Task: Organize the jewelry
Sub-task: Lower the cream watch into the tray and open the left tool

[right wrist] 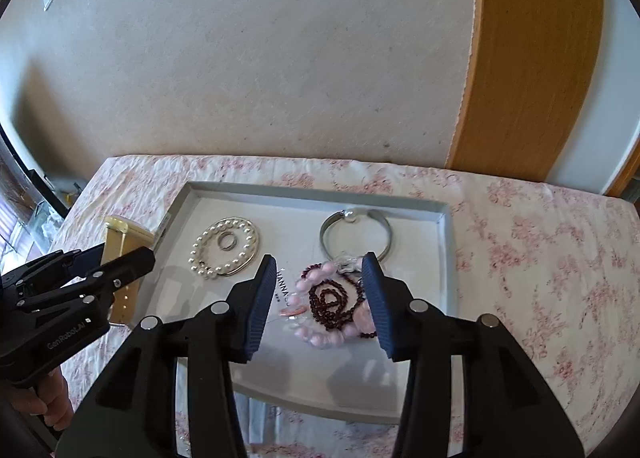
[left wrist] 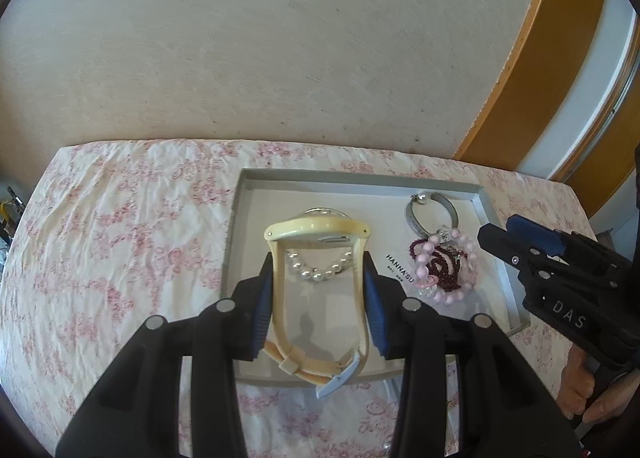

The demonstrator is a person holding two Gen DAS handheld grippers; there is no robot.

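Note:
My left gripper is shut on a cream wristwatch, its strap looped between the pads, held above the grey tray. In the right wrist view the left gripper holds the watch at the tray's left edge. The tray holds a pearl bracelet with a ring inside it, a silver bangle, and a pink bead bracelet tangled with dark red beads. My right gripper is open and empty, just above the pink and red beads; it also shows in the left wrist view.
The tray lies on a table under a pink floral cloth. A beige wall rises right behind the table, with a wooden panel at the right. Cluttered items show past the table's left edge.

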